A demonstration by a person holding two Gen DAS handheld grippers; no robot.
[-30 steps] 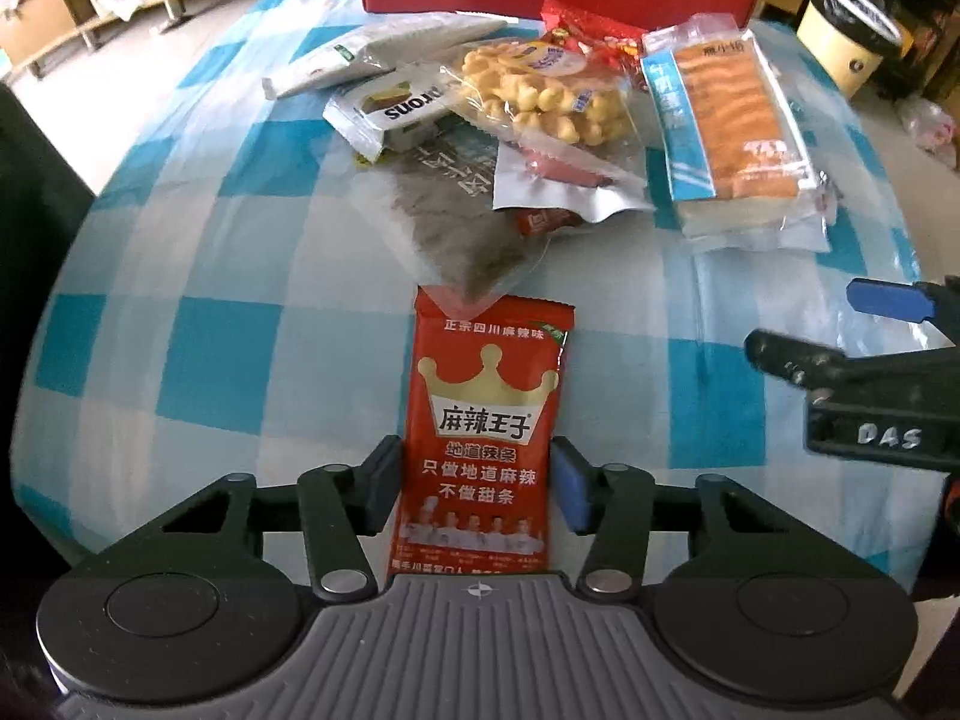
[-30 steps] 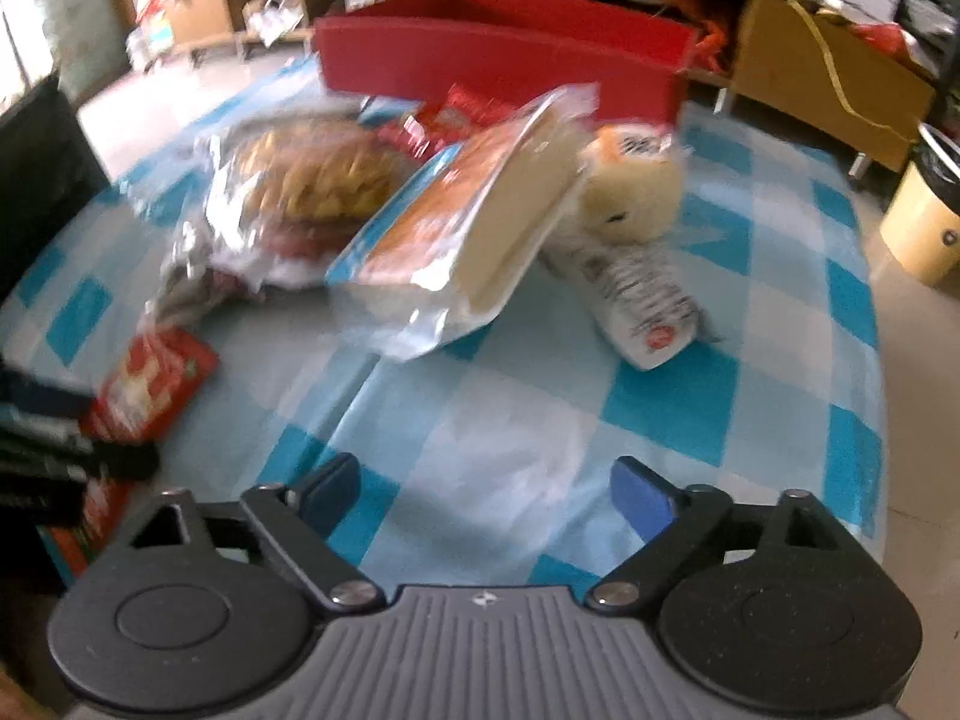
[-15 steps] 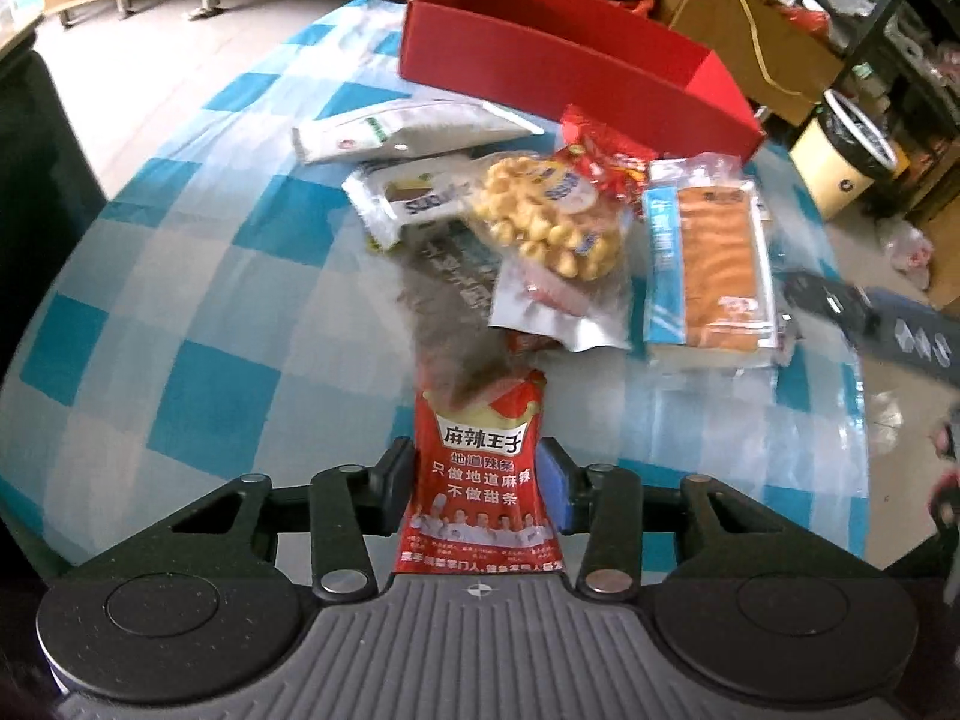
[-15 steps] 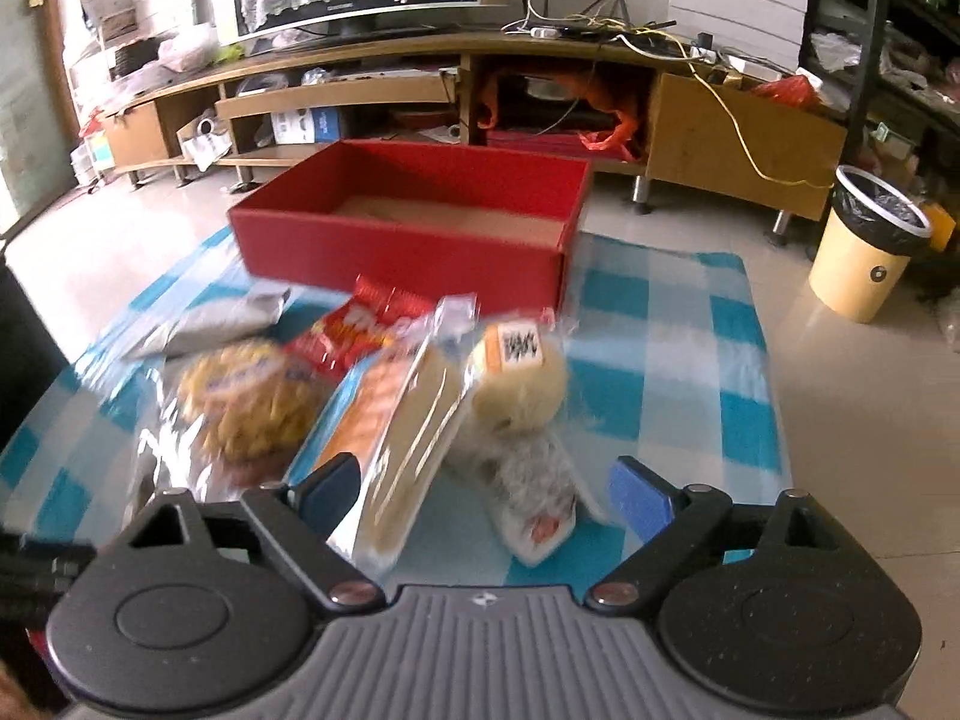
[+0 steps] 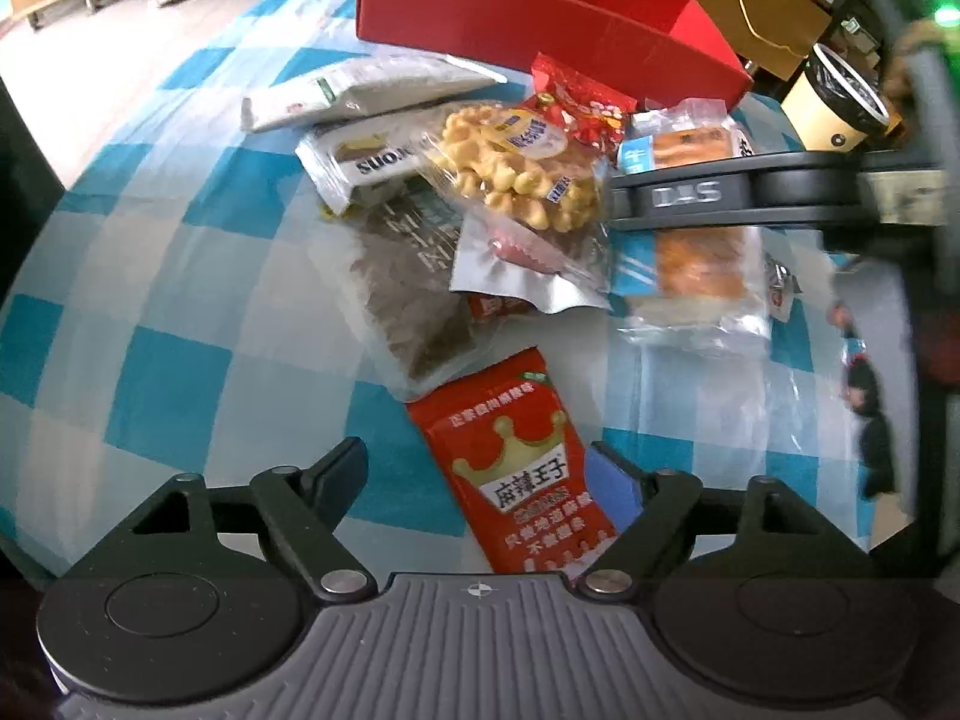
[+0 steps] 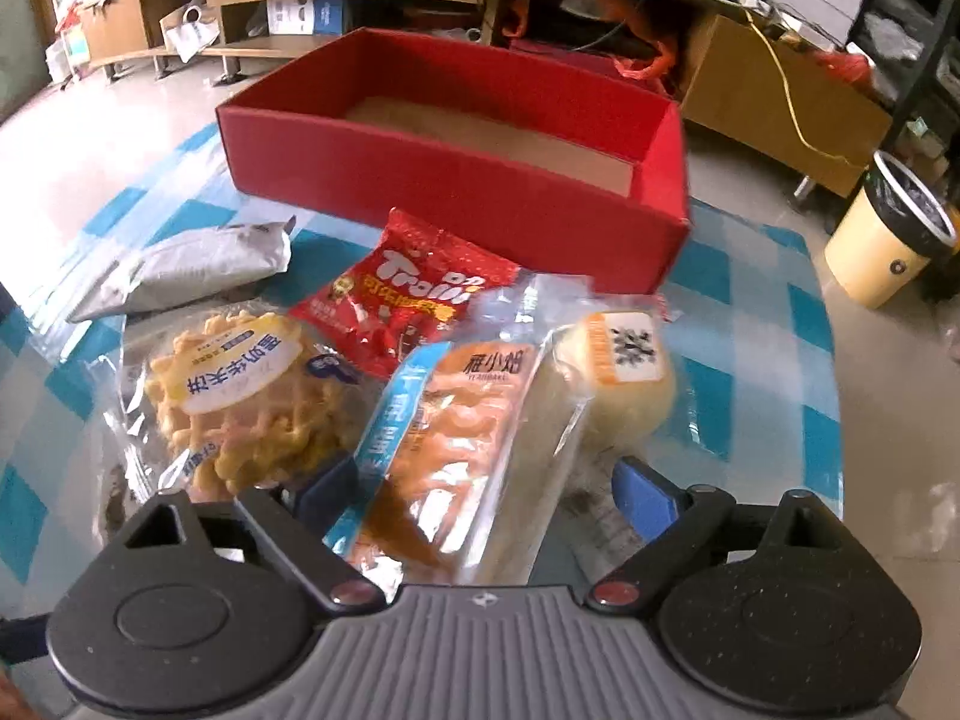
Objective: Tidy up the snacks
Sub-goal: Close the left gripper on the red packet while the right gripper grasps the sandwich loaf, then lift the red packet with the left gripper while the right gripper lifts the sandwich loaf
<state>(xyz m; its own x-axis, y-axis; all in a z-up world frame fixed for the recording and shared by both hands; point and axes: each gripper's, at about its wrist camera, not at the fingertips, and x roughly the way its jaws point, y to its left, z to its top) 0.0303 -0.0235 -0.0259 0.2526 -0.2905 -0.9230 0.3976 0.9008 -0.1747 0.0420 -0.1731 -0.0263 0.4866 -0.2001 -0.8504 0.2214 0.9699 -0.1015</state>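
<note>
A blue-and-white checked tablecloth [image 5: 150, 276] carries a red box [image 6: 456, 192] at its far edge, with the snack pile near it. The right gripper [image 6: 480, 492] straddles the sandwich pack [image 6: 456, 456], jaws wide apart. The left gripper [image 5: 480, 474] has just been opening; the red spicy-strip packet [image 5: 522, 468] lies loosely between its jaws.

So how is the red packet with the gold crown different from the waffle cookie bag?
The crown packet is solid red, flat and lies alone on the cloth; the waffle bag is see-through, puffy and sits on top of the pile. Both are sealed snacks, still outside the red box.
</note>
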